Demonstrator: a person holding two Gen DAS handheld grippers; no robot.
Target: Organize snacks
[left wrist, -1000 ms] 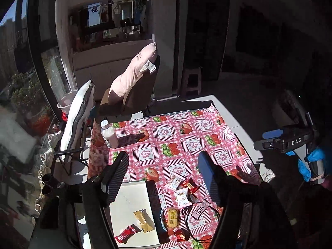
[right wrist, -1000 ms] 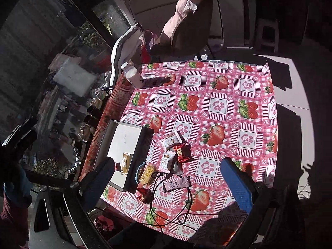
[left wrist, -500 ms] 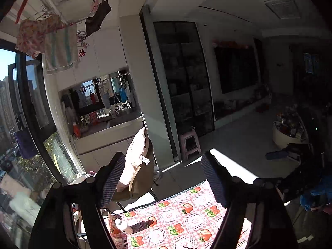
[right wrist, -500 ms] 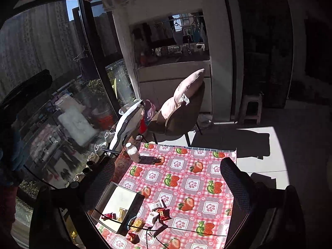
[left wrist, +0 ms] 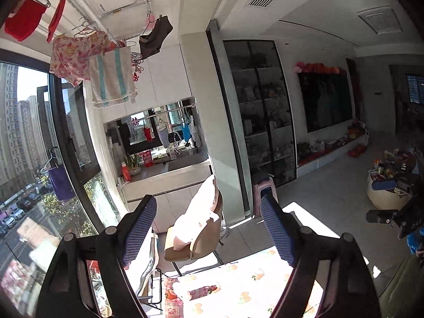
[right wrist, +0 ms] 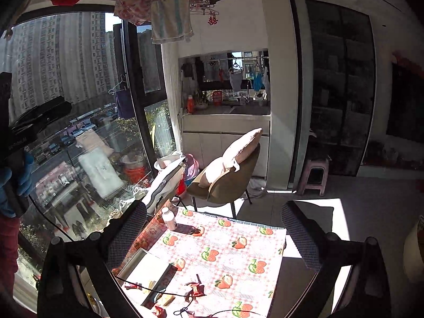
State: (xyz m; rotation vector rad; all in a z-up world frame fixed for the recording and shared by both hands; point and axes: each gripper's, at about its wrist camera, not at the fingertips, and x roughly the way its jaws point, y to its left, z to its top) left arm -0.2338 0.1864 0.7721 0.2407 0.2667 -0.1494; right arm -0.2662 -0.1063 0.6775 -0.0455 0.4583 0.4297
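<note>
In the right wrist view, several small snack packets [right wrist: 196, 290] lie on the strawberry tablecloth [right wrist: 233, 254] near its front edge, beside a shallow white box [right wrist: 137, 267] that holds a couple of packets. My right gripper [right wrist: 213, 232] is open and empty, raised well above the table and tilted up. My left gripper [left wrist: 209, 229] is open and empty, pointed up at the room; only the table's far end [left wrist: 246, 288] shows in its view. The snacks and box are out of the left wrist view.
A white bottle [right wrist: 169, 218] stands at the table's far left corner. A brown chair with a pink cushion [right wrist: 228, 175] and a second chair [right wrist: 164, 182] stand behind the table. A black cable [right wrist: 169, 291] lies across the box. A window is on the left.
Both grippers have lifted and tilted upward, away from the table. The snacks have left the left wrist view and dropped to the bottom of the right wrist view. Both stay open.
</note>
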